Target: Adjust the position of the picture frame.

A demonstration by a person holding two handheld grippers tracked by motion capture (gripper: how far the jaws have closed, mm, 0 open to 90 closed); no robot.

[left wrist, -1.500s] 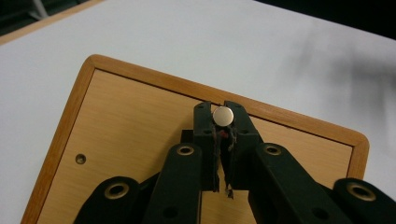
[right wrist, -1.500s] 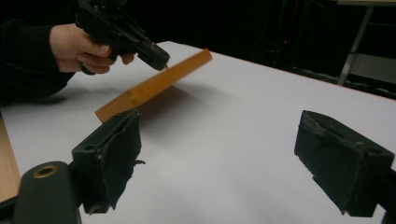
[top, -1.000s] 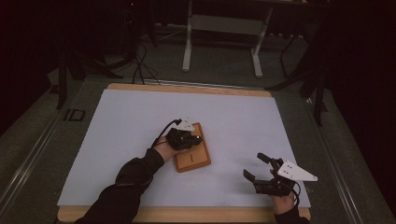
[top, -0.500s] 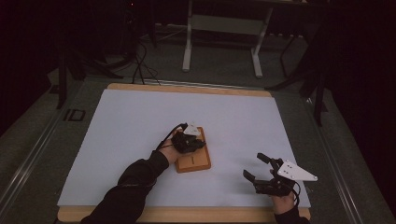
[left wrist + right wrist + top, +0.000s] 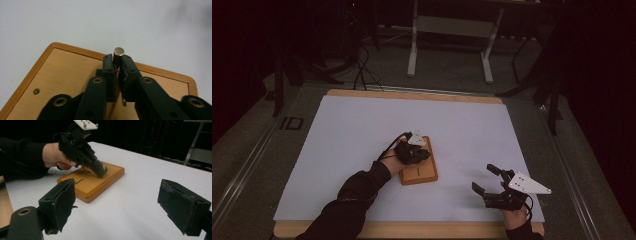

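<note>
A flat wooden board [image 5: 422,175] lies on the white mat, a little right of centre. My left gripper [image 5: 421,156] leans down over the board's far end. In the left gripper view its jaws [image 5: 117,60] are shut on a small upright metal pin [image 5: 119,53], whose round top sticks out above the fingertips near the board's [image 5: 62,72] far edge. My right gripper [image 5: 486,179] hovers near the front right of the mat, open and with nothing between its pads [image 5: 60,202]. From there I see the left gripper [image 5: 102,172] tipped onto the board [image 5: 100,187].
The board has a narrow slot [image 5: 79,180] and a small hole [image 5: 36,91] in its top. The white mat [image 5: 362,125] covers a wooden table whose front edge [image 5: 412,230] is close to the hands. A metal stand [image 5: 447,30] and cables [image 5: 362,70] are on the floor beyond.
</note>
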